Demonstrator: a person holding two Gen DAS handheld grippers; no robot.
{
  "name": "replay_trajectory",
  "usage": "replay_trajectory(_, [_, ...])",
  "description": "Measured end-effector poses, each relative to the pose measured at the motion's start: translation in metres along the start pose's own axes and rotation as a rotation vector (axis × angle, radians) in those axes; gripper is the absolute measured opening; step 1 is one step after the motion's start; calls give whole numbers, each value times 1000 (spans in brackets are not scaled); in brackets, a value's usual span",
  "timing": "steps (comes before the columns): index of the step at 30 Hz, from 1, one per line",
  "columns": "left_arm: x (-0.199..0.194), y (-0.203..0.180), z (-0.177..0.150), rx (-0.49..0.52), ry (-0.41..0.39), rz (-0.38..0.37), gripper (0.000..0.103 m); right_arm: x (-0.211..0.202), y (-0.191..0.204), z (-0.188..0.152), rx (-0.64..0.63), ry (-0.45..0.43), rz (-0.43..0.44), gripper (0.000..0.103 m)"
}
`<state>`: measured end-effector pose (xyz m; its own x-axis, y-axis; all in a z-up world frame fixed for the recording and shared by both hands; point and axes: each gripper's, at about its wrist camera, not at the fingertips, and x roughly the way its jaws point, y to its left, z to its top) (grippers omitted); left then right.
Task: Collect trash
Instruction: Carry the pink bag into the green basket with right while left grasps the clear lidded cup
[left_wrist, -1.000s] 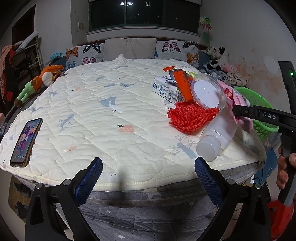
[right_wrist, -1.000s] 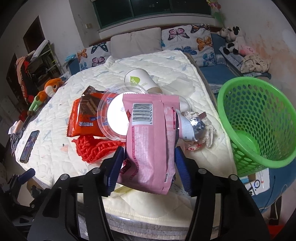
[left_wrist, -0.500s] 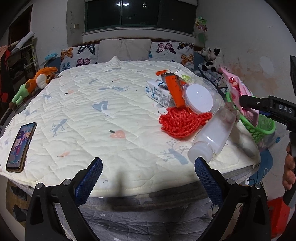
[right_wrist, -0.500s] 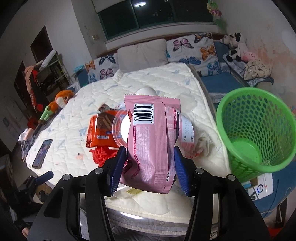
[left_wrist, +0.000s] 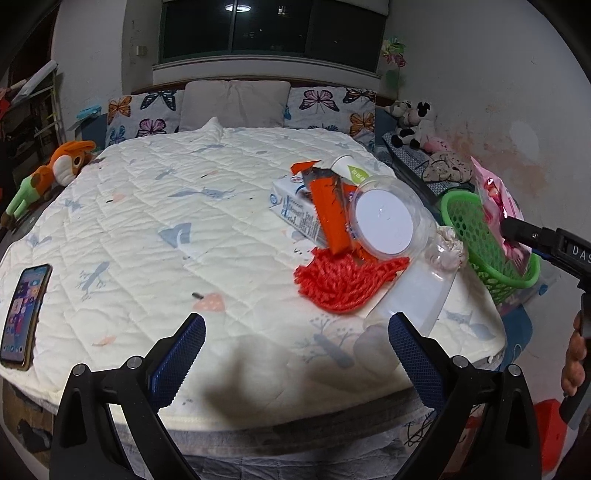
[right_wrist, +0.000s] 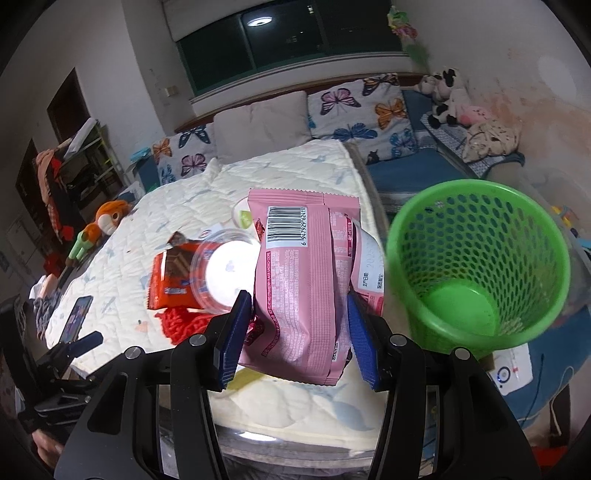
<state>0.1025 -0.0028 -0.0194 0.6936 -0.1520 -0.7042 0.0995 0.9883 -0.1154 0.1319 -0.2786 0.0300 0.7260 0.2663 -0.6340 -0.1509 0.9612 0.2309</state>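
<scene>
Clamping my right gripper (right_wrist: 297, 328) on a crinkly pink foil snack wrapper (right_wrist: 306, 280) at frame centre, short of the green perforated plastic basket (right_wrist: 476, 218) at right, I risk it slipping bedward, while my left gripper (left_wrist: 295, 354) hangs apart, empty.

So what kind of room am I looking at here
Most likely a home bedroom. A big bed with a quilted cover fills the view, butterfly-print pillows lean at its head under a dark window, and plush toys sit by the wall.
</scene>
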Motion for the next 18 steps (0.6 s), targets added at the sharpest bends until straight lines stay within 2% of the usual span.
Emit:
replay_trajectory(7, [8, -4, 22, 3, -15, -3, 95, 3, -24, 2, 25, -1, -44, 52])
replay_trajectory(9, [11, -4, 28, 4, -11, -6, 90, 4, -32, 2, 33, 1, -53, 52])
replay_trajectory(12, [17, -6, 38, -3, -3, -13, 87, 8, -43, 2, 42, 5, -78, 52])
replay_trajectory(18, [12, -21, 56, 26, -38, -45, 76, 17, -65, 1, 67, 16, -115, 52])
